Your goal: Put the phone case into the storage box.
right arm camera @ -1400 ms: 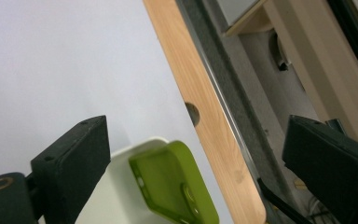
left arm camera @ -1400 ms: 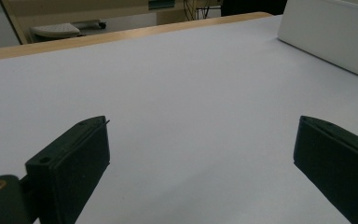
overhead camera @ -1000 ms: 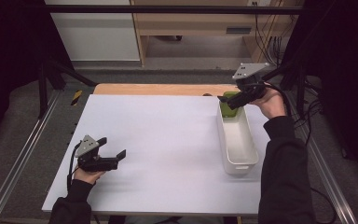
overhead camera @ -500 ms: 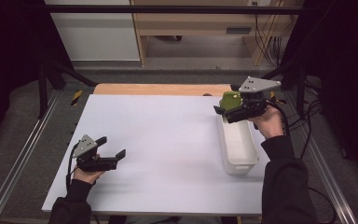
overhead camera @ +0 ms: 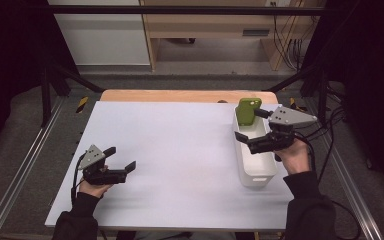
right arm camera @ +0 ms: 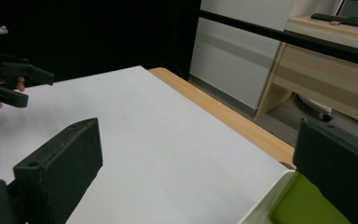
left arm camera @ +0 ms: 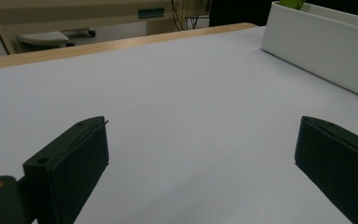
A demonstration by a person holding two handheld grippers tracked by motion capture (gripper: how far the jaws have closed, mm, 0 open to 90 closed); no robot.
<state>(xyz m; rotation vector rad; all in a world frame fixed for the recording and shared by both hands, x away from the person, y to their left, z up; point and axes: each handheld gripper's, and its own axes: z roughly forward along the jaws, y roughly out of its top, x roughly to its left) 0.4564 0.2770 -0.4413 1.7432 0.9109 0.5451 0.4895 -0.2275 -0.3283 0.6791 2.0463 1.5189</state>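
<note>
A green block-like object (overhead camera: 248, 111) stands upright at the far end of a long white bin (overhead camera: 254, 170) on the right of the white table (overhead camera: 180, 145). My right gripper (overhead camera: 251, 125) hovers open over the bin's middle, just near of the green object and apart from it. Its own view shows the green object (right arm camera: 303, 205) low by the right jaw and the bin's rim (right arm camera: 265, 200). Near the table's front left, my left gripper (overhead camera: 120, 157) is held open and holds nothing. Its view shows the bin (left arm camera: 317, 42) far right.
A wooden strip (overhead camera: 180, 95) runs along the table's far edge. Metal rails (overhead camera: 25, 165) flank both sides. Cables (overhead camera: 330, 125) trail at the right. A wooden desk (overhead camera: 215, 25) stands behind. The other gripper (right arm camera: 9, 79) shows far left in the right gripper view.
The right gripper carried the green object along the bin's far end, let it go, opened, and drew back toward the person. The left gripper stayed put.
</note>
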